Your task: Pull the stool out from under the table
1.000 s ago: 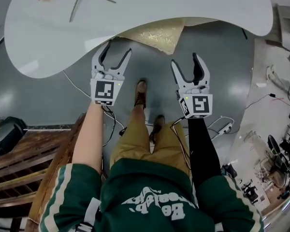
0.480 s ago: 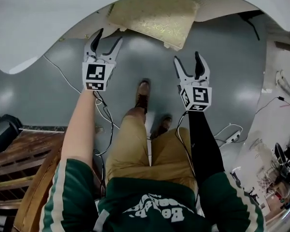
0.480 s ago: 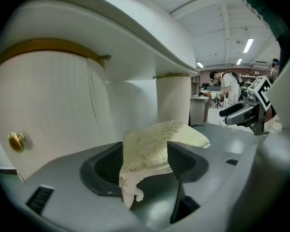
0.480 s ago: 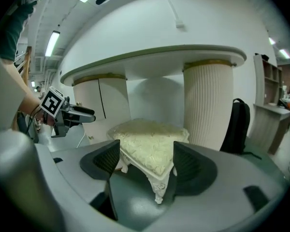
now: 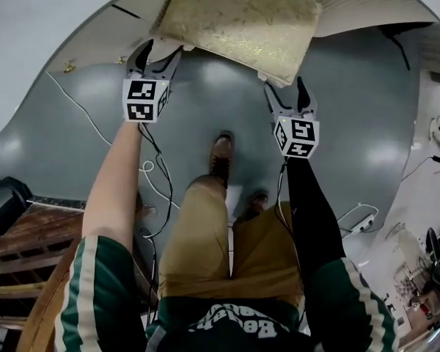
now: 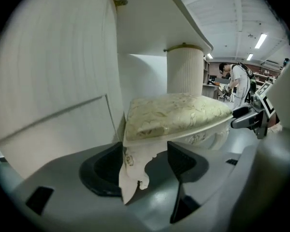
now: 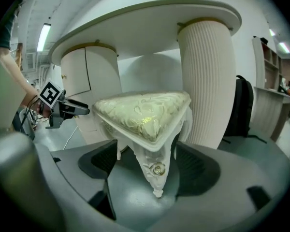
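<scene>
Left hand-held gripper (image 5: 161,50): jaws wide, straddling the stool's (image 5: 242,20) near-left carved leg (image 6: 133,163), not clamped; right hand-held gripper (image 5: 284,86): jaws opening around the near-right leg (image 7: 157,170); I judge both poised to grip for pulling; stool partly under the bench (image 5: 29,50); no containers seen.

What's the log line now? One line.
left gripper: open around stool leg | right gripper: jaws opening around other leg | stool: partly under table
</scene>
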Tool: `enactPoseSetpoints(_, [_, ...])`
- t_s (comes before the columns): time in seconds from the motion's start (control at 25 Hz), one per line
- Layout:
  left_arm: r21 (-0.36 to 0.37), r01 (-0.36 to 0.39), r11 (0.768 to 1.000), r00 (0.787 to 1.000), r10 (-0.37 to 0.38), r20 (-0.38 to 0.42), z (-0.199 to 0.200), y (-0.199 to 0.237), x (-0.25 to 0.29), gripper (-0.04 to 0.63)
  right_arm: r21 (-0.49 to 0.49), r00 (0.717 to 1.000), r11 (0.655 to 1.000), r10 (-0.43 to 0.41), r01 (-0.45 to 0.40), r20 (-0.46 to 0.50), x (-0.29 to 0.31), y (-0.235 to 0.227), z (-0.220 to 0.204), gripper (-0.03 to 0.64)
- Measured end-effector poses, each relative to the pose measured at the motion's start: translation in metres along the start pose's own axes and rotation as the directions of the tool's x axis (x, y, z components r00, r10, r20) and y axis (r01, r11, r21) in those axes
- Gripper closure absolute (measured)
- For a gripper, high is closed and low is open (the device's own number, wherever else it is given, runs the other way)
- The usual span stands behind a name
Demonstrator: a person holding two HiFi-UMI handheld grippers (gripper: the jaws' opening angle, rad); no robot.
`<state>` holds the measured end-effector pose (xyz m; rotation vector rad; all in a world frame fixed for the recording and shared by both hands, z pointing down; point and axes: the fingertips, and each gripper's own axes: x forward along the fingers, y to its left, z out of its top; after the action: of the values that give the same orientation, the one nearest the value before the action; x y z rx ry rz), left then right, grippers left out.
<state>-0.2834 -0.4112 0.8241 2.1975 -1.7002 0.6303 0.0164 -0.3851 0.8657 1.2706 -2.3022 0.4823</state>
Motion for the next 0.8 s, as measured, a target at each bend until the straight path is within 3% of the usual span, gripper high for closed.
enactPoseSetpoints(0.24, [0.03,0.015,0.999,0.998,-0.014,-0.061,-0.03,0.008,0.034,0.304,-0.016,1.0,1.0,-0.002,0.002,-0.004,0.044,-0.006,-0.01,0.215])
enactPoseSetpoints(0.36, [0.048,0.018,0.999,0.996,-0.014,-0.091,-0.037,0.012,0.05,0.304,-0.023,0.998,0.998,0.062,-0.061,0.0,0.053,-0.009,-0.009,0.19])
enactPoseSetpoints(0.48, [0.076,0.05,0.996,0.994,-0.042,-0.104,-0.03,0.011,0.057,0.307,-0.048,0.995,0.994,0.102,-0.102,-0.001,0.051,-0.013,-0.009,0.255])
enactPoseSetpoints(0.6, [0.09,0.041,0.995,0.992,-0.03,-0.121,-0.023,0.012,0.056,0.311,-0.066,0.992,0.99,0.12,-0.122,-0.026,0.05,-0.015,-0.003,0.267])
enactPoseSetpoints(0.8, [0.046,0.05,0.998,0.992,-0.044,-0.121,-0.025,-0.013,0.046,0.33,-0.077,0.989,0.988,0.13,-0.136,-0.075,0.035,-0.035,-0.008,0.272])
